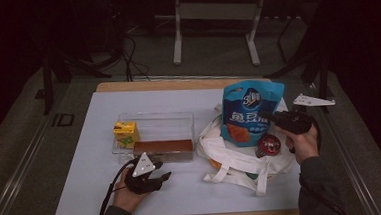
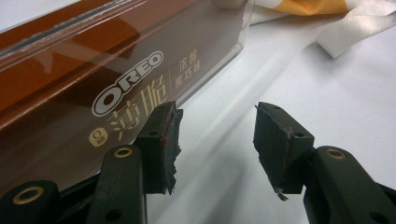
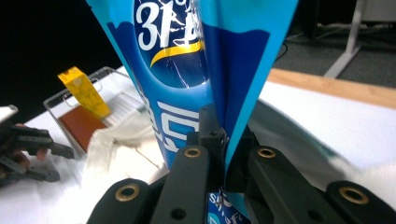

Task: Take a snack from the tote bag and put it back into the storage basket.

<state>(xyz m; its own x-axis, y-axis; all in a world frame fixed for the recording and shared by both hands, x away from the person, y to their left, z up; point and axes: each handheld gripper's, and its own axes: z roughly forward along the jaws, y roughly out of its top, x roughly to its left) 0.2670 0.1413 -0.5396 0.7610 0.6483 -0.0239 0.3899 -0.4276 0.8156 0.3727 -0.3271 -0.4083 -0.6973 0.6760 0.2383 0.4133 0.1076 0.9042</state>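
A tall blue snack bag [image 1: 251,111] stands upright over the white tote bag [image 1: 231,157] at the right of the mat. My right gripper [image 1: 269,117] is shut on the bag's right side; in the right gripper view its jaws pinch a fold of the blue snack bag [image 3: 187,70] at my right gripper [image 3: 224,135]. My left gripper [image 1: 160,172] rests low on the mat, open, with nothing between its jaws. In the left gripper view, my left gripper [image 2: 217,140] sits just beside the brown Oreo box [image 2: 93,93], its left pad close to the box's front.
The Oreo box [image 1: 162,149] and a yellow drink carton [image 1: 125,133] lie in a clear tray [image 1: 179,119]. A red-lidded round tin [image 1: 269,145] sits in the tote. The white mat [image 1: 97,168] covers a wooden table [image 1: 177,83]; a metal stand [image 1: 177,43] rises beyond it.
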